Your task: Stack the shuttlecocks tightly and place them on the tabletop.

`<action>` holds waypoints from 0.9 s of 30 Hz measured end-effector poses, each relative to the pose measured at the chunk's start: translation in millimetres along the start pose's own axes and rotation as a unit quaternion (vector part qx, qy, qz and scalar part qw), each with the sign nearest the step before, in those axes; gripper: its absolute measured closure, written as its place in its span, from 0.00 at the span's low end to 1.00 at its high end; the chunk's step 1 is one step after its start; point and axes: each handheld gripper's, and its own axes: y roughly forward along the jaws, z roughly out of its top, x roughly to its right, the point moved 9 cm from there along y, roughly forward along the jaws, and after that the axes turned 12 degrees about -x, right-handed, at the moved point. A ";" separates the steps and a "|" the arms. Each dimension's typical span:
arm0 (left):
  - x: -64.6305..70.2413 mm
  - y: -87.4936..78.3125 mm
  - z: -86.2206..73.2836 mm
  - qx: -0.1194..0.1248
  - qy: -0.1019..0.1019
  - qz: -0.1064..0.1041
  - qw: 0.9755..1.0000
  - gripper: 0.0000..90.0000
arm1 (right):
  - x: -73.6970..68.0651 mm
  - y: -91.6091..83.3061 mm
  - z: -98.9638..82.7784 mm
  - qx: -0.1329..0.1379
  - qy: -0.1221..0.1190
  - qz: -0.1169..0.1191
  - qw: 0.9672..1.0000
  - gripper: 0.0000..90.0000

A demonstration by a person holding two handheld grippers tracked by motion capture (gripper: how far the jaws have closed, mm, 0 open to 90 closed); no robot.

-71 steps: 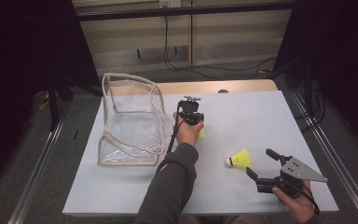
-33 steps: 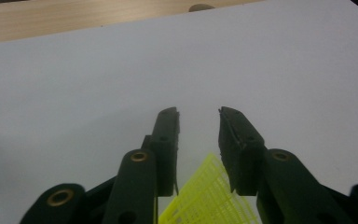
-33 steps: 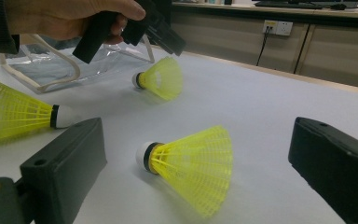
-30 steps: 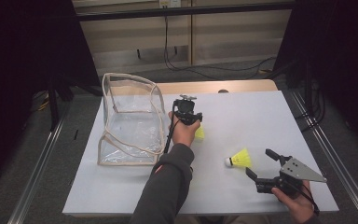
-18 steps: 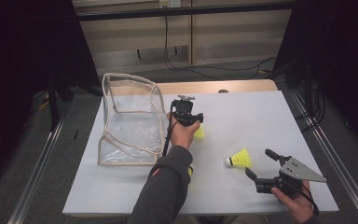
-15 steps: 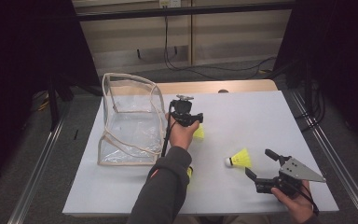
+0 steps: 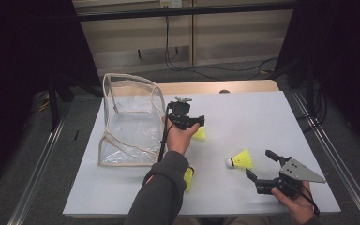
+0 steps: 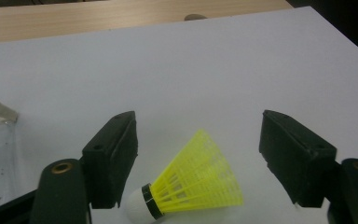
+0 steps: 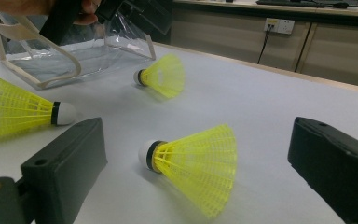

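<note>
Yellow plastic shuttlecock (image 8: pixel 193 184) lies free beside the clear plastic pouch (image 7: pixel 131 122); left gripper (image 8: pixel 198 158) jaws have just been opening, so lift straight up; right gripper (image 9: pixel 196 172) waits apart around 1 shuttlecock

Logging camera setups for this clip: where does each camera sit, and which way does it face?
High view: above the near side, looking forward and down at the table; both forearms show.
Left gripper view: on the left claw, facing a shuttlecock lying between its open jaws.
Right gripper view: on the right claw, facing another shuttlecock.
Shared: the clear bag shows in all three.
</note>
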 end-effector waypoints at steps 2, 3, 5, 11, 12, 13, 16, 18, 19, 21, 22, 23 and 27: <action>1.8 -0.8 -1.6 -0.001 0.004 0.001 1.000 0.29 | -0.3 0.1 0.2 0.001 0.002 0.000 1.000 0.04; 2.6 -1.0 -2.9 -0.004 0.005 0.002 1.000 0.27 | -0.3 0.1 0.3 0.001 0.001 0.000 1.000 0.04; 3.9 -2.1 -4.5 -0.008 0.010 0.002 1.000 0.23 | -0.3 -0.1 0.0 0.000 0.001 0.000 1.000 0.04; 7.3 -7.3 -7.4 -0.009 0.007 -0.009 1.000 0.18 | 1.8 -0.9 0.0 0.000 0.005 -0.005 1.000 0.04; 7.4 -8.2 -7.7 -0.007 0.006 -0.011 1.000 0.18 | 2.2 -1.0 0.2 0.001 0.005 -0.005 1.000 0.04; 7.3 -8.8 -8.8 -0.008 0.005 -0.012 1.000 0.17 | 2.6 -1.2 0.3 0.001 0.006 -0.005 1.000 0.04; 7.3 -9.6 -10.7 -0.010 0.005 -0.015 1.000 0.15 | 3.5 -1.3 -0.4 0.000 0.008 -0.005 1.000 0.04; 7.8 -10.6 -11.8 -0.010 0.003 -0.018 1.000 0.15 | 3.4 -1.4 -0.2 0.001 0.007 -0.006 1.000 0.04; 9.1 -12.6 -11.2 -0.006 0.003 -0.023 1.000 0.14 | 3.2 -1.6 -0.1 0.000 0.007 -0.007 1.000 0.04; 10.5 -14.1 -11.0 -0.004 0.004 -0.029 1.000 0.13 | 3.0 -1.3 -0.1 0.000 0.006 -0.006 1.000 0.04; 10.5 -14.1 -11.0 -0.004 0.004 -0.029 1.000 0.13 | 2.8 -1.2 -0.1 0.000 0.005 -0.006 1.000 0.04; 12.0 -15.6 -11.9 -0.006 0.007 -0.035 0.999 0.12 | 2.5 -1.1 -0.3 0.000 0.006 -0.006 1.000 0.04; 16.0 -18.8 -12.6 -0.006 0.012 -0.043 0.999 0.10 | 2.7 -1.1 -0.5 -0.001 0.005 -0.006 1.000 0.04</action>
